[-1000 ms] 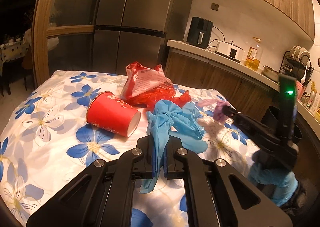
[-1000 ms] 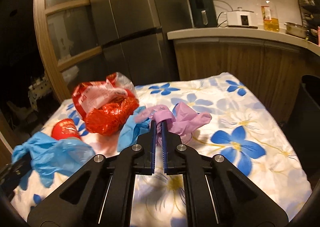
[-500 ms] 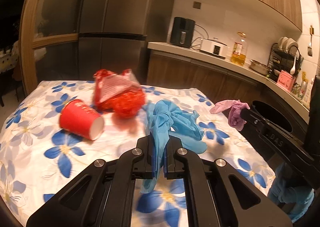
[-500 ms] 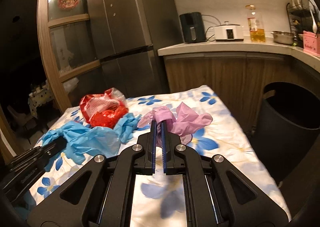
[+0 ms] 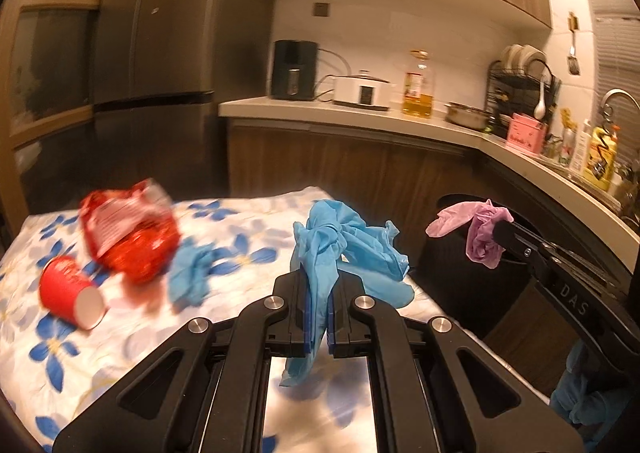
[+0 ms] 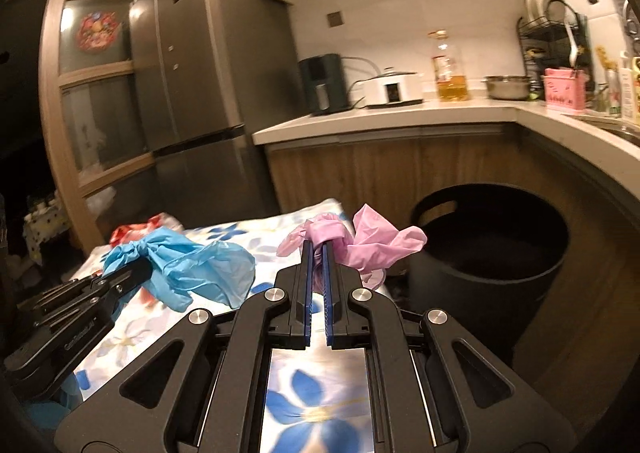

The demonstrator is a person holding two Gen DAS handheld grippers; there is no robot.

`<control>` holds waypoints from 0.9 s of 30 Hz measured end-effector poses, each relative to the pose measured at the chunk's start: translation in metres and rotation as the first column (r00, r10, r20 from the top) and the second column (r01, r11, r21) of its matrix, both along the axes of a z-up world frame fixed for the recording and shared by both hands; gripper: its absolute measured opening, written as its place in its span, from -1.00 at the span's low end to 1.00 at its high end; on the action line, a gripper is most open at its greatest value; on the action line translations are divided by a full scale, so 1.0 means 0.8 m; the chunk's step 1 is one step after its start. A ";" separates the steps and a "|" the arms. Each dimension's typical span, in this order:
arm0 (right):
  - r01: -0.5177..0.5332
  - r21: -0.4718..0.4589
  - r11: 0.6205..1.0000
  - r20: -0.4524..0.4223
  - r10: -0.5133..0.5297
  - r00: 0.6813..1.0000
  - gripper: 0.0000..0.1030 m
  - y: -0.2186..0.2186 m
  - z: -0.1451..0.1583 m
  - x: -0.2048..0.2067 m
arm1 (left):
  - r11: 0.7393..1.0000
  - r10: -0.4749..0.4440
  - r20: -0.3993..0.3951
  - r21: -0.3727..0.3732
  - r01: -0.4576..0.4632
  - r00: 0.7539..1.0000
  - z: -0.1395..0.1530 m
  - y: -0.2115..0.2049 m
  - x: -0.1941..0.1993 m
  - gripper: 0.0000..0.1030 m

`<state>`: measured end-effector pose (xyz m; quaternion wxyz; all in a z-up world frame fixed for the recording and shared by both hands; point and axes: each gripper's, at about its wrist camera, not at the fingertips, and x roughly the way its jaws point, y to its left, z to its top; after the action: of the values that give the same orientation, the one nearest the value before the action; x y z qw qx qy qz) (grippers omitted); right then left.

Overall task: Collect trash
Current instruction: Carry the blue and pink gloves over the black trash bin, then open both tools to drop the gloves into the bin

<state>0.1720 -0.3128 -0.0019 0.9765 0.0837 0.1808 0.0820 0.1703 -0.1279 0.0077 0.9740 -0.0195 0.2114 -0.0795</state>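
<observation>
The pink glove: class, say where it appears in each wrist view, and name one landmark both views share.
Left wrist view: pink glove at right of centre, pinched at the right gripper's tip, before the black bin.
Right wrist view: pink glove at centre, clamped between the fingers.
Shared landmark: oil bottle on the counter.

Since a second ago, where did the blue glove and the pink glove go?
Both grippers carried their gloves off the table toward the black bin. The left gripper stays shut on the blue glove, the right gripper on the pink glove. The red cup, red bag and another blue glove stayed on the table.
</observation>
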 end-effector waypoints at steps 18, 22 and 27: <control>0.194 -0.014 0.981 0.057 -0.193 0.979 -0.91 -0.121 0.031 0.018 | 0.982 -0.188 0.089 0.051 0.184 0.978 0.043 -0.141 0.060 -0.90; 0.229 -0.007 0.974 0.059 -0.228 0.972 -0.91 -0.145 0.037 0.026 | 0.974 -0.226 0.105 0.050 0.221 0.969 0.047 -0.166 0.071 -0.90; 0.244 0.003 0.970 0.064 -0.244 0.968 -0.91 -0.165 0.048 0.041 | 0.963 -0.268 0.120 0.046 0.264 0.956 0.052 -0.197 0.089 -0.90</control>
<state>0.2045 -0.4450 0.0368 0.9847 0.1000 0.1382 -0.0364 0.2414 -0.2853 0.0493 0.9659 0.0283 0.1520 -0.2079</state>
